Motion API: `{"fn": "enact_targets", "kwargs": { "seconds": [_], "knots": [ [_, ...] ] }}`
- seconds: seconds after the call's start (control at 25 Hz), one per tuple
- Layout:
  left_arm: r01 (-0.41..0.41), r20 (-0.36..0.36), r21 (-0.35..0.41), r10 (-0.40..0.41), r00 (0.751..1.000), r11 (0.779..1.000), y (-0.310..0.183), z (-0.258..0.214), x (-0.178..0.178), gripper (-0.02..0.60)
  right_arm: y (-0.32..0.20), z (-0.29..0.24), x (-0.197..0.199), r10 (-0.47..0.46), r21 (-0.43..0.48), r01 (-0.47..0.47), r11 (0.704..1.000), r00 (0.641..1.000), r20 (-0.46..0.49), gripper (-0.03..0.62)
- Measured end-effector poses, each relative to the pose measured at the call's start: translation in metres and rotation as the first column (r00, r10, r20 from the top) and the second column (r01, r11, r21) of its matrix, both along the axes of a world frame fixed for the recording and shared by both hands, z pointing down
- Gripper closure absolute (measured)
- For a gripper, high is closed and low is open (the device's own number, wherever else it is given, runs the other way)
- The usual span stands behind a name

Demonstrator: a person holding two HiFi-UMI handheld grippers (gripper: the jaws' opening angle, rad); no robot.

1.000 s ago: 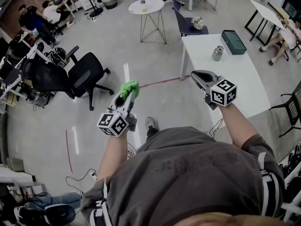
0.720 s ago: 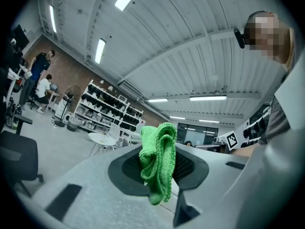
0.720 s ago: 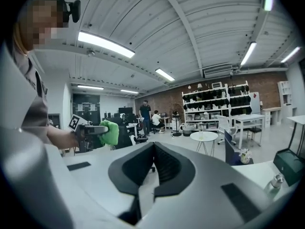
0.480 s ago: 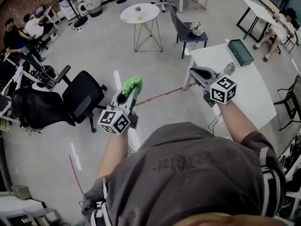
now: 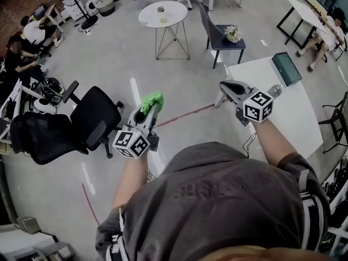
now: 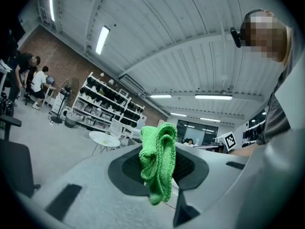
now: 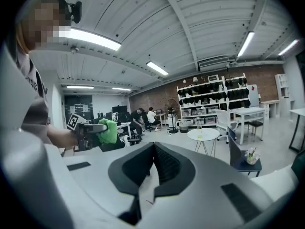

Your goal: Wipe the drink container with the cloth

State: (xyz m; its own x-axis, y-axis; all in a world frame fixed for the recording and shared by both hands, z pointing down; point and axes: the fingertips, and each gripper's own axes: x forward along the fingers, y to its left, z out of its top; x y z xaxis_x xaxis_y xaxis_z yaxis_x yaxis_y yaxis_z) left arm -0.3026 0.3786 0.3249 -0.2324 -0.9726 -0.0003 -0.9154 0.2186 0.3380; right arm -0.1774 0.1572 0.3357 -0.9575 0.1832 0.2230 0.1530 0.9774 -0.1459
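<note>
My left gripper (image 5: pixel 148 109) is shut on a bunched green cloth (image 5: pixel 151 100), held up in front of me over the floor. In the left gripper view the cloth (image 6: pixel 157 160) hangs folded between the jaws. My right gripper (image 5: pixel 223 85) is shut with nothing in it, near the corner of a white table (image 5: pixel 288 116). The drink container (image 5: pixel 275 89), a small metal can, stands on that table, partly hidden behind the right gripper's marker cube. From the right gripper view I see the left gripper with the cloth (image 7: pixel 108 130).
A teal box (image 5: pixel 286 68) lies on the white table. A round white table (image 5: pixel 162 14), a dark chair with a flower pot (image 5: pixel 232 34) and a black office chair (image 5: pixel 97 116) stand on the floor ahead. People sit at desks far left; one more sits far right.
The head view has swung: the white table, box and container slid right and down, so the container now sits just behind my right gripper's cube. Both grippers hold their pose, cloth still gripped.
</note>
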Motion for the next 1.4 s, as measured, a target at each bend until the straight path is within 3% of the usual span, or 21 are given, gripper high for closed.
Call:
{"fn": "enact_targets", "kwargs": {
  "seconds": [0.2, 0.4, 0.6, 0.84, 1.08, 1.4],
  "knots": [
    [0.048, 0.002, -0.028, -0.048, 0.999, 0.998, -0.041, 0.010, -0.012, 0.489, -0.044, 0.015, -0.028, -0.062, -0.023, 0.062, 0.998, 0.998, -0.001, 0.602],
    [0.173, -0.030, -0.031, -0.174, 0.984, 0.984, -0.102, 0.013, -0.024, 0.489, -0.108, 0.024, -0.060, -0.182, -0.026, 0.182, 0.983, 0.983, 0.006, 0.600],
    [0.229, -0.057, -0.049, -0.232, 0.971, 0.972, -0.150, 0.016, -0.028, 0.489, -0.148, 0.031, -0.082, -0.278, 0.024, 0.278, 0.960, 0.961, -0.003, 0.600],
    [0.211, -0.022, -0.064, -0.213, 0.977, 0.975, -0.149, 0.017, -0.065, 0.489, -0.157, 0.041, -0.117, -0.226, 0.021, 0.226, 0.974, 0.974, 0.010, 0.600],
    [0.155, -0.015, -0.055, -0.156, 0.988, 0.986, -0.142, 0.016, -0.093, 0.489, -0.148, 0.039, -0.125, -0.167, 0.045, 0.166, 0.985, 0.986, 0.006, 0.600],
    [0.082, -0.033, -0.060, -0.084, 0.996, 0.995, -0.165, 0.022, -0.095, 0.489, -0.160, 0.037, -0.112, -0.107, 0.056, 0.108, 0.993, 0.994, -0.007, 0.600]
  ]
}}
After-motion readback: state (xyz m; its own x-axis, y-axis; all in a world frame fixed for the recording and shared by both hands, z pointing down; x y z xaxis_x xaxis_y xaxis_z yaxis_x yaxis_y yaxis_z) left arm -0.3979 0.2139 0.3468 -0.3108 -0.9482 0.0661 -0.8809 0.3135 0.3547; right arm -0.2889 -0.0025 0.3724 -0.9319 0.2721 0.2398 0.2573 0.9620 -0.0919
